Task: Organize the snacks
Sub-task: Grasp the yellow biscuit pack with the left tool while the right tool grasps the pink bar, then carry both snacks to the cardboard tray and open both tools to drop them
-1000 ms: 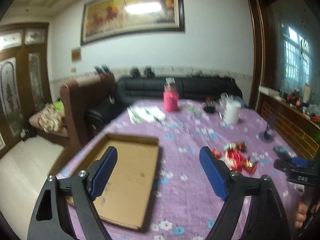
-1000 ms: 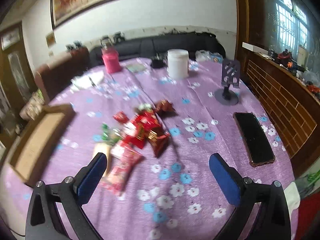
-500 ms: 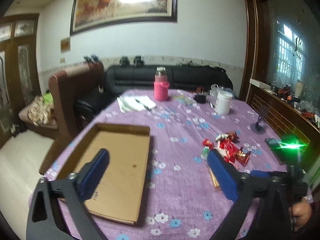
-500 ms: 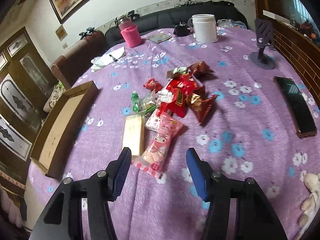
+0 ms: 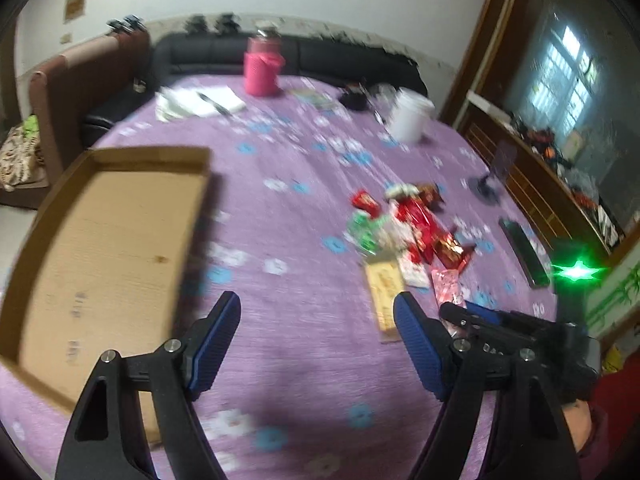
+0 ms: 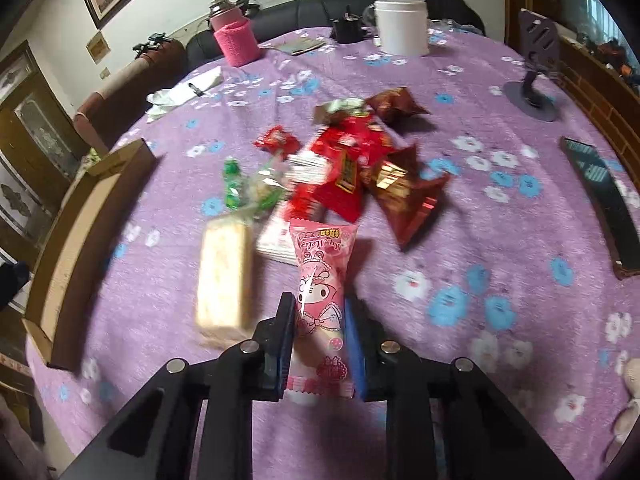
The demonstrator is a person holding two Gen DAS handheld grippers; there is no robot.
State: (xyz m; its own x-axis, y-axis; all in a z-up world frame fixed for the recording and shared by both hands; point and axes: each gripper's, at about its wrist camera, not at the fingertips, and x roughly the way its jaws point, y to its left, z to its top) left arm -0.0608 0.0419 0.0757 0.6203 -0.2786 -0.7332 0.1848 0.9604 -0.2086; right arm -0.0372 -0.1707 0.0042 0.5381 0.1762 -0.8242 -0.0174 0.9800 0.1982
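The right hand-held gripper [image 6: 320, 344] is closed narrowly on a pink snack packet [image 6: 320, 280], its blue pads pressing both long sides of the packet's near half while the far end points toward the snack pile [image 6: 348, 160]. The packet shows a cartoon rabbit-like character in a frilly dress, strawberries near the bottom seal, and cursive lettering that seems to read "My Melody"; the yellow characters above it are too small to make out. Just left of the packet lies a pale wafer bar [image 6: 224, 276], blurred, flat on the purple flowered cloth of the counter [image 6: 500, 216]. Beyond are red wrappers, a green and clear candy bag [image 6: 248, 188] and a dark brown foil pouch [image 6: 404, 196], overlapping in a loose heap; their print is unreadable. The left hand-held gripper [image 5: 316, 344] is spread wide and holds nothing, hovering over bare cloth between the cardboard tray [image 5: 100, 248] on its left and the pile on its right. Faint printed marks on the tray floor cannot be read. A dark phone [image 6: 600, 200] lies flat near the counter's right edge.
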